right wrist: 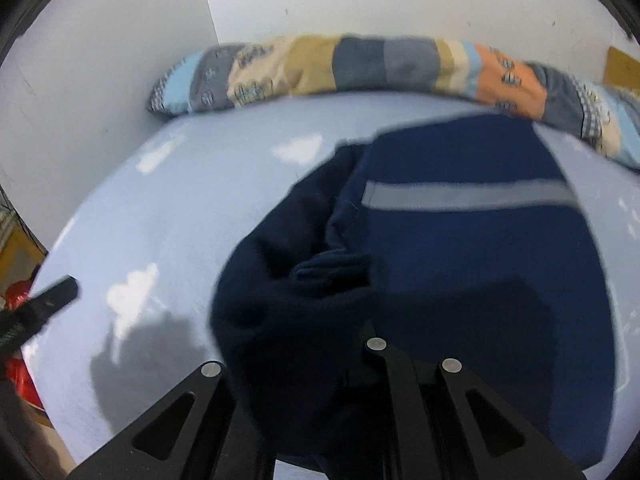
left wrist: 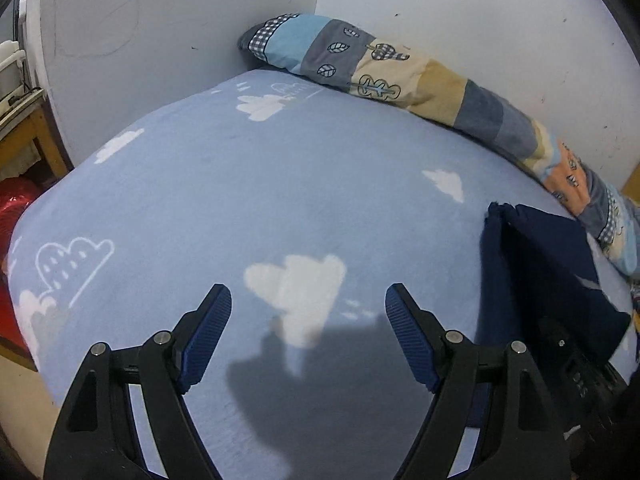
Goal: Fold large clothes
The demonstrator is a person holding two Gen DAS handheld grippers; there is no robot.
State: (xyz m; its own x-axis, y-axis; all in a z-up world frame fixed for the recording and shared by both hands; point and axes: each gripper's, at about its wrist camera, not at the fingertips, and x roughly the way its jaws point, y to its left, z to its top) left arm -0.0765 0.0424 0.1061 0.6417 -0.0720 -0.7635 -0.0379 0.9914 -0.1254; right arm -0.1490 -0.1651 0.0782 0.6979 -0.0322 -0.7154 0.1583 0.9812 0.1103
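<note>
A large navy garment (right wrist: 460, 264) with a grey reflective stripe (right wrist: 468, 196) lies on the light blue bed sheet (right wrist: 168, 208). My right gripper (right wrist: 332, 304) is shut on a bunched fold of it, and the cloth hides the fingertips. In the left wrist view the garment (left wrist: 536, 264) hangs at the right, lifted off the sheet. My left gripper (left wrist: 308, 312) is open and empty above the cloud-patterned sheet (left wrist: 280, 184), to the left of the garment. One of its fingers (right wrist: 52, 296) shows at the left edge of the right wrist view.
A long patchwork pillow (left wrist: 400, 76) lies along the white wall (left wrist: 480, 20) at the far side of the bed; it also shows in the right wrist view (right wrist: 360, 64). A wooden table (left wrist: 28, 120) and a red object (left wrist: 16, 200) stand at the left beside the bed.
</note>
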